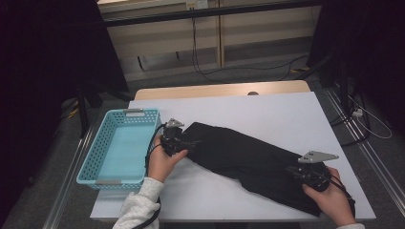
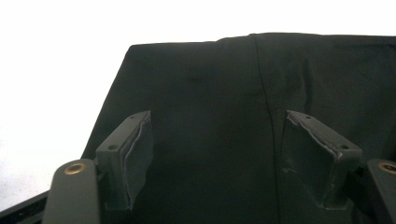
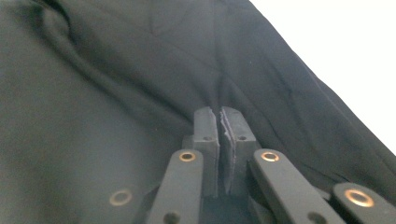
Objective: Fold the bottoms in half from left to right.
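Note:
A black garment [image 1: 248, 160] lies stretched slantwise across the white table [image 1: 267, 109], from the middle left down to the near right corner. My left gripper [image 1: 187, 142] rests at the cloth's upper left end. Its jaws stand open, wide apart, over the flat black garment [image 2: 210, 84], and the left gripper [image 2: 217, 121] pinches nothing. My right gripper [image 1: 293, 171] sits on the garment's lower right end. In the right gripper view the right gripper [image 3: 220, 113] is shut, and creases in the black garment [image 3: 116, 70] run into its tips, so it pinches the cloth.
A teal perforated basket [image 1: 95, 148] stands at the table's left edge, just left of my left hand. The table's near right corner lies close behind my right hand. Cables run over the floor beyond the table.

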`<move>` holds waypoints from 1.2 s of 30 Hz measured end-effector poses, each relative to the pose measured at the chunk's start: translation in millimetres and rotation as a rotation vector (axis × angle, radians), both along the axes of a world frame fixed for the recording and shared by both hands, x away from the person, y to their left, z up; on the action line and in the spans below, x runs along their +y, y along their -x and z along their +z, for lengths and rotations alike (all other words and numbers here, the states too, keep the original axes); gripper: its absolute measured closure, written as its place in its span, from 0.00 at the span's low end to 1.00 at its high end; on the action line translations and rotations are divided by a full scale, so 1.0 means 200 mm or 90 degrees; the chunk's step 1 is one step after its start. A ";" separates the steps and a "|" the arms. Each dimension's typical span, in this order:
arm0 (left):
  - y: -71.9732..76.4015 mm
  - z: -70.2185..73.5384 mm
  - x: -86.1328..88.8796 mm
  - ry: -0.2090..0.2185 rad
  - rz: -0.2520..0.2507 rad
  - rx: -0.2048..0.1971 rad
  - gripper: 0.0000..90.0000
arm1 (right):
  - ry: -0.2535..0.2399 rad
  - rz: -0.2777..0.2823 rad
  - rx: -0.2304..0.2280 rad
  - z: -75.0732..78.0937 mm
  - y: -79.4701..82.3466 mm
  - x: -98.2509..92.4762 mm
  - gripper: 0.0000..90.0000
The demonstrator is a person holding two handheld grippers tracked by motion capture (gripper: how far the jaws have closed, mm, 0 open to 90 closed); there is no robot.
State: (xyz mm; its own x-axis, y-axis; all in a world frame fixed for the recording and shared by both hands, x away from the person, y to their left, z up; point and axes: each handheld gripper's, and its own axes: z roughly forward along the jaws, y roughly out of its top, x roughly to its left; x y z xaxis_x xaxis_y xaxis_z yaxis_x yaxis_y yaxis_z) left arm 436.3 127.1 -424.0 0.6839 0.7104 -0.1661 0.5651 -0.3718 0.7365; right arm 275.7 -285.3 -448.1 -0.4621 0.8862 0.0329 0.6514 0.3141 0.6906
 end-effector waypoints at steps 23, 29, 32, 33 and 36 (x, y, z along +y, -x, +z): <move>-0.01 0.00 0.03 0.011 0.009 0.005 0.28 | -0.029 -0.084 -0.040 0.07 -0.03 -0.22 0.57; -0.01 0.00 0.02 0.007 0.010 0.002 0.28 | -0.032 -0.123 -0.029 0.03 -0.08 -0.29 0.58; -0.01 0.00 0.02 0.008 0.009 0.002 0.28 | -0.032 -0.128 -0.005 -0.01 -0.10 -0.32 0.60; -0.01 0.00 0.02 0.007 0.010 0.002 0.28 | -0.032 -0.125 0.003 -0.02 -0.10 -0.32 0.60; -0.01 0.00 0.02 0.008 0.011 0.003 0.28 | -0.027 -0.113 0.005 -0.01 -0.10 -0.32 0.74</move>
State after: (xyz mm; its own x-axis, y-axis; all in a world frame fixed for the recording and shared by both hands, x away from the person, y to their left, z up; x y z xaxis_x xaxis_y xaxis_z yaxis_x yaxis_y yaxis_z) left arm 439.1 131.8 -424.0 0.6705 0.7204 -0.1776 0.5746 -0.3526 0.7386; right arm 295.5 -349.9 -450.8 -0.2978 0.9516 0.0754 0.6993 0.1637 0.6959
